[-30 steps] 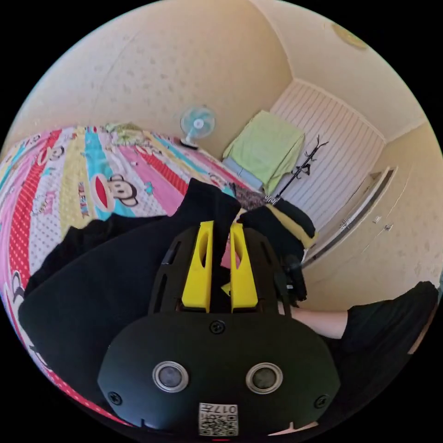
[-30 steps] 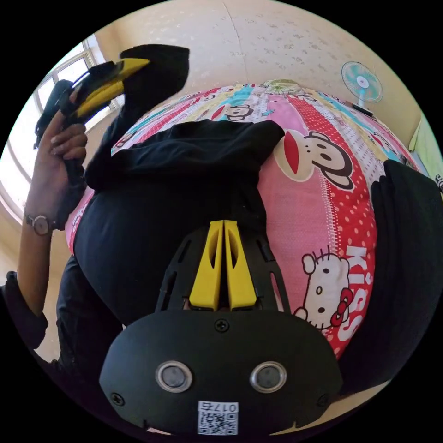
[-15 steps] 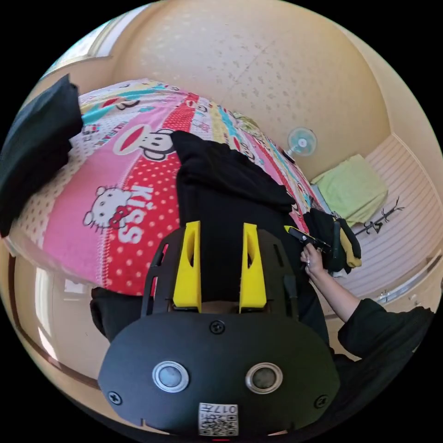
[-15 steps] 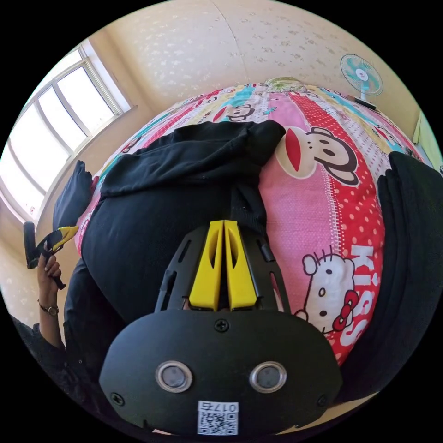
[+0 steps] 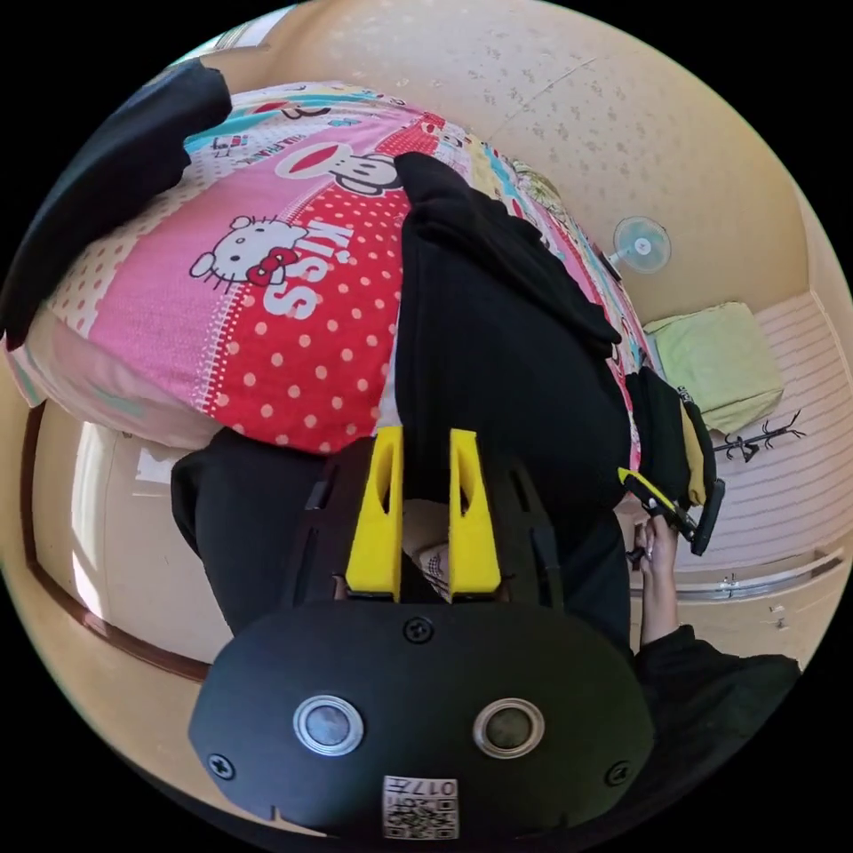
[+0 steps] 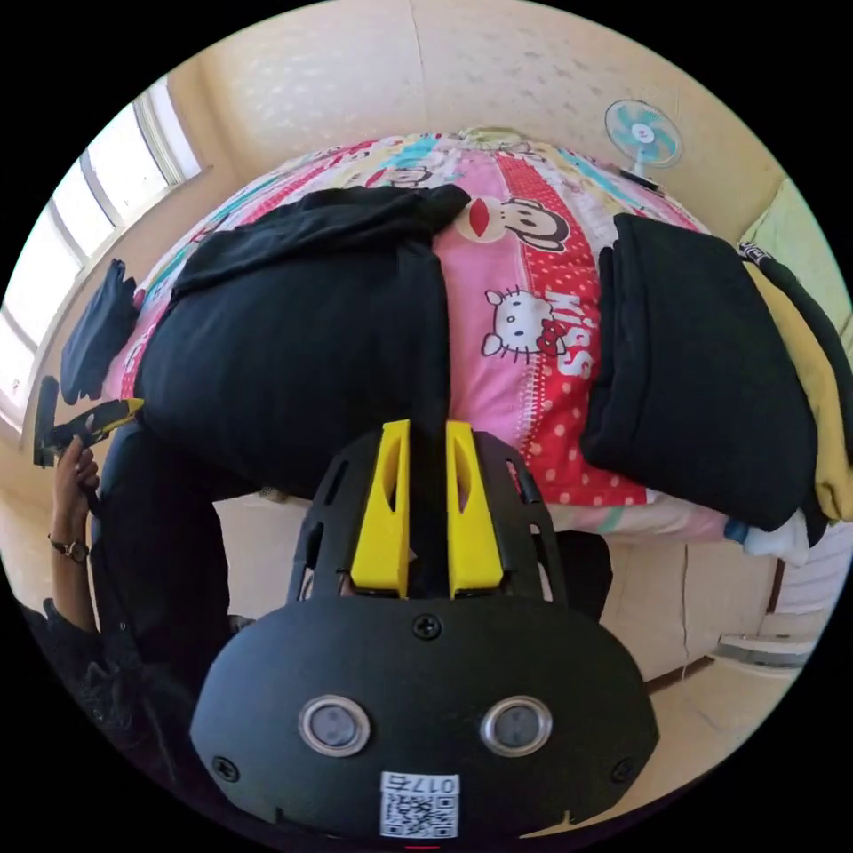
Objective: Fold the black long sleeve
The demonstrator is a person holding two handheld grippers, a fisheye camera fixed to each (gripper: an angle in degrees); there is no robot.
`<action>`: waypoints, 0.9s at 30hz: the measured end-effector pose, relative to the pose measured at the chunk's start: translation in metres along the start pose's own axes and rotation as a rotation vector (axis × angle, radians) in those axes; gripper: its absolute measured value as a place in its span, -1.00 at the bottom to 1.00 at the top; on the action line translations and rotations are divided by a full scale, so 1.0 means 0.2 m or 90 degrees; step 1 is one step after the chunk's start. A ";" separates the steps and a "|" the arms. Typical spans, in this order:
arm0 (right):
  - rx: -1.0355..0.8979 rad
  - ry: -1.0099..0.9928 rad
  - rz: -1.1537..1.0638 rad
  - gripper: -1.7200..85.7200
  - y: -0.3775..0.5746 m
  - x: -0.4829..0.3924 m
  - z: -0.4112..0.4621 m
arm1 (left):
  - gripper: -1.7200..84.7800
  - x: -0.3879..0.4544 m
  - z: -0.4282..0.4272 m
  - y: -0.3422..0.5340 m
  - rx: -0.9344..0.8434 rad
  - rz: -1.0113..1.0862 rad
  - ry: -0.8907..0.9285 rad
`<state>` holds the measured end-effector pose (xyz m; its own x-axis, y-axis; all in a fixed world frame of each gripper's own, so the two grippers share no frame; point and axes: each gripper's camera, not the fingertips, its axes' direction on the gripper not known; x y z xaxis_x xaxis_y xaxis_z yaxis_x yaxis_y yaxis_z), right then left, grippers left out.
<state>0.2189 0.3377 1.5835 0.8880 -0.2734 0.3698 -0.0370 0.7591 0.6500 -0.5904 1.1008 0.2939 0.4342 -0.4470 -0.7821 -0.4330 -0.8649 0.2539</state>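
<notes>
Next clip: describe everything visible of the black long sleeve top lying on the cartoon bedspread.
The black long sleeve top is plain, matte, soft-looking knit fabric. It lies spread on the colourful cartoon-print bedspread, its body broad and fairly smooth, with one sleeve folded across the far end. Its near end hangs over the bed's edge. The right claw has its yellow jaws a little apart with the top's dark edge between them. The left claw, jaws parted, sits at the hanging edge in the left gripper view.

a strip of bare cartoon bedsheet point(image 6: 524, 293) lay open between the black long sleeve point(image 6: 302, 338) and a folded black stack point(image 6: 702, 373) at the bed's edge; a small dark garment point(image 6: 98, 333) sat near the window side.
</notes>
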 end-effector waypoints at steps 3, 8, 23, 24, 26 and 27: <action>0.028 -0.065 -0.027 -0.89 0.05 0.06 -0.16 | -0.87 0.04 -0.11 0.01 -0.015 0.019 0.020; 0.127 -0.185 0.014 -0.89 -0.14 0.19 -0.53 | -0.87 0.21 -0.55 -0.12 0.069 0.110 0.059; 0.110 -0.150 0.094 -0.68 -0.31 0.55 -0.38 | -0.57 -0.23 -0.58 -0.19 0.069 0.073 0.138; 0.091 -0.190 0.101 -0.69 -0.27 0.59 -0.32 | -0.57 -0.26 -0.55 -0.12 0.070 0.068 0.146; 0.065 -0.274 0.106 -0.74 -0.24 0.63 -0.24 | -0.57 -0.31 -0.49 -0.06 0.069 0.053 0.151; 0.035 -0.322 0.105 -0.80 -0.22 0.64 -0.20 | -0.58 -0.32 -0.43 -0.07 0.032 0.048 0.166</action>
<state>0.3528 0.2929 1.5765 0.5373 -0.4141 0.7347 -0.1926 0.7879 0.5849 -0.5448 1.1217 0.3897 0.5851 -0.5588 -0.5877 -0.5080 -0.8175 0.2715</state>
